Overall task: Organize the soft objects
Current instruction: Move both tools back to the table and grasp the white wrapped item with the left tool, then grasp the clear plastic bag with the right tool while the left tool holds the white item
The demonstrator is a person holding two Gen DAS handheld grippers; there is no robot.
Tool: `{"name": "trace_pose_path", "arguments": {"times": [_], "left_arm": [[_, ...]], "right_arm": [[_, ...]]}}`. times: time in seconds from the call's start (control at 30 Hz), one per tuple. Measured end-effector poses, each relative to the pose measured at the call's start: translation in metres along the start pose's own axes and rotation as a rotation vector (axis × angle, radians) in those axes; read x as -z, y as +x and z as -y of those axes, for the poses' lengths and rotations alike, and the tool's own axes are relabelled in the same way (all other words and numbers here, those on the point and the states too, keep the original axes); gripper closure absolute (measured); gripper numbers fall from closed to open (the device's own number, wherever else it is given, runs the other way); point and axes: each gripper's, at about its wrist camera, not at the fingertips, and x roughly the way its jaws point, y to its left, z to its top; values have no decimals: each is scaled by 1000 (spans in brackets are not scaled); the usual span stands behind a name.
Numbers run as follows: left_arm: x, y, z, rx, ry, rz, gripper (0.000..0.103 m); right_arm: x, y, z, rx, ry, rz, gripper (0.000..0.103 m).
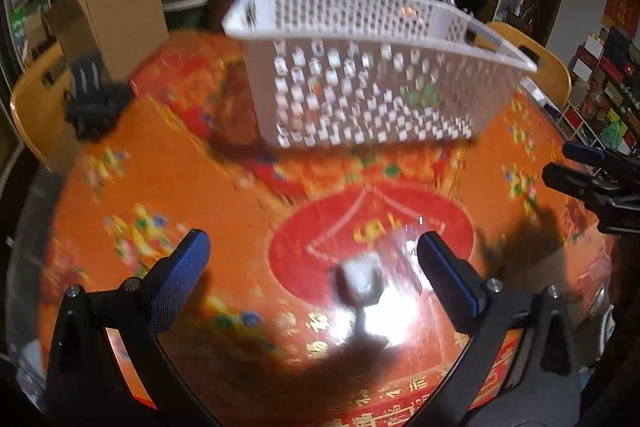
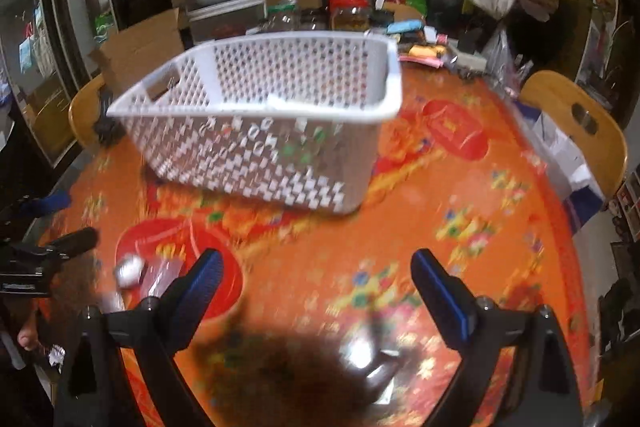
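Both hand-held grippers, left (image 1: 312, 255) & right (image 2: 316, 267), wide open, holding nothing.

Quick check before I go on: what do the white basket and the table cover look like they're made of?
The basket looks like rigid white moulded plastic: a regular grid of punched holes, a smooth rolled rim and cut-out handles. The table cover is orange and red with printed flowers; lamp glare mirrors off it, so it is probably glossy vinyl or a print under clear sheet. Blur leaves that open.
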Motion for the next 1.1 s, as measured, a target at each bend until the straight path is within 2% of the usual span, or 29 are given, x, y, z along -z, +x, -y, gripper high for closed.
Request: {"name": "trace_pose_path", "arguments": {"times": [0.2,0.27,0.4,0.6,0.67,0.7,1.1], "left_arm": [[17,20,9,17,13,-28,4],[20,25,11,14,18,-36,14],[23,30,17,16,36,-42,26],[28,31,25,22,51,-24,56],[28,29,24,33,51,-18,71],[28,29,22,39,47,-15,75],[31,17,-24,-10,-52,28,76]], "right_arm": [[21,3,1,-27,39,-2,8],[24,3,1,-31,51,-5,8],[29,3,-5,-47,56,1,8],[34,11,-24,-78,26,-9,8],[34,15,-29,-93,25,-14,8],[34,17,-31,-99,25,-16,8],[41,48,-79,-193,-5,-54,8]]}}
